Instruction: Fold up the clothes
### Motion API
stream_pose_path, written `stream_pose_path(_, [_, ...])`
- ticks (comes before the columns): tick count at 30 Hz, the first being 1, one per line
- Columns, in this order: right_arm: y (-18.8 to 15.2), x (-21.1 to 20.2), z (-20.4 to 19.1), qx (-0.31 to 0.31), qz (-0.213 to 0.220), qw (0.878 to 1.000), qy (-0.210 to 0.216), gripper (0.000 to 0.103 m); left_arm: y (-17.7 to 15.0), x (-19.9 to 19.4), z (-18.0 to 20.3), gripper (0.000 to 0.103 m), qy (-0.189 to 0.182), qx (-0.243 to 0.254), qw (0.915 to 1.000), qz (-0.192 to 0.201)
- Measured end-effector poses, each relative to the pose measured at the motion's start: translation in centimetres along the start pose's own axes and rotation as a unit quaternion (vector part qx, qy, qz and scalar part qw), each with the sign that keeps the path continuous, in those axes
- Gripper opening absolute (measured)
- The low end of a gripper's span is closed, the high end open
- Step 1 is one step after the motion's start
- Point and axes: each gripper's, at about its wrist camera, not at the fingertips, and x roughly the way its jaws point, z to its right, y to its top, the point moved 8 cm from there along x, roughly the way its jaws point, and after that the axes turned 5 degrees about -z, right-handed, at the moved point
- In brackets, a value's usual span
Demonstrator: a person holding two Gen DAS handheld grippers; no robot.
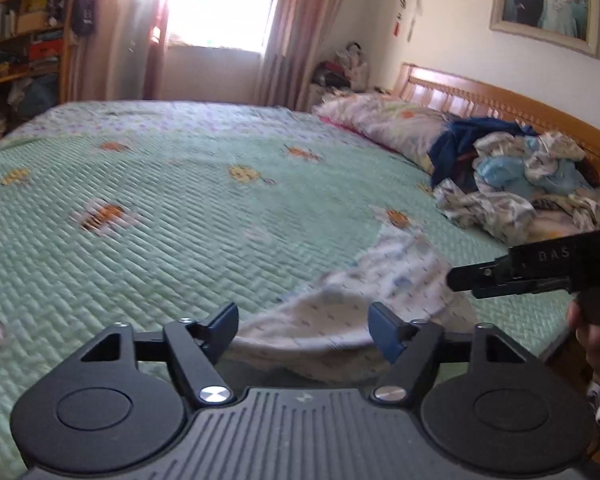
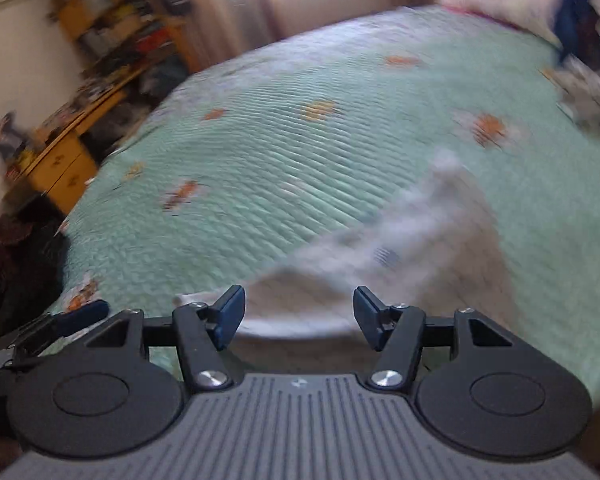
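Pale patterned garment [image 1: 364,300] lying spread on green quilted bedspread [image 1: 180,208], near bed edge closest to cameras, its near hem sagging just ahead of both tools. Left hand-held gripper [image 1: 304,330] hovering over that hem, jaws standing wide, nothing pinched. Right hand-held gripper [image 2: 299,316] likewise standing wide and holding nothing, cloth lying beyond its fingers, view blurred. Heap of crumpled clothes [image 1: 516,184] sitting by wooden headboard [image 1: 500,108], beside pillow [image 1: 384,120]. Shelves [image 1: 24,28] standing past bed.
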Motion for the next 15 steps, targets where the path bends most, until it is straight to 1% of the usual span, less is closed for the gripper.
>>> stream_pose_path(3, [-1.4,-0.7,3.0,0.039,0.013,0.999,-0.009,0.062,-1.3,2.3,0.4,0.08,-0.029,-0.03,0.9986,-0.034])
stream_pose_path(5, [-2.1,-0.8,4.0,0.06,0.01,0.998,0.001,0.062,-2.2,4.0,-0.3,0.08,-0.036,-0.065,0.9954,-0.06])
stream_pose_path(7, [-2.4,-0.5,4.7,0.071,0.005,0.997,0.012,0.062,-3.2,5.4,-1.1,0.08,-0.04,-0.104,0.9905,-0.081])
stream_pose_path(9, [-2.5,-0.1,4.9,0.074,-0.001,0.997,0.025,0.062,-3.8,6.3,-2.3,0.08,-0.047,-0.144,0.9839,-0.094])
stream_pose_path(13, [-2.4,0.7,4.0,0.067,-0.006,0.996,0.05,0.062,-3.4,7.2,-4.2,0.08,-0.063,-0.213,0.9698,-0.1])
stream_pose_path(15, [-2.4,1.0,3.7,0.066,-0.007,0.996,0.059,0.062,-2.8,7.4,-5.0,0.08,-0.084,-0.255,0.958,-0.099])
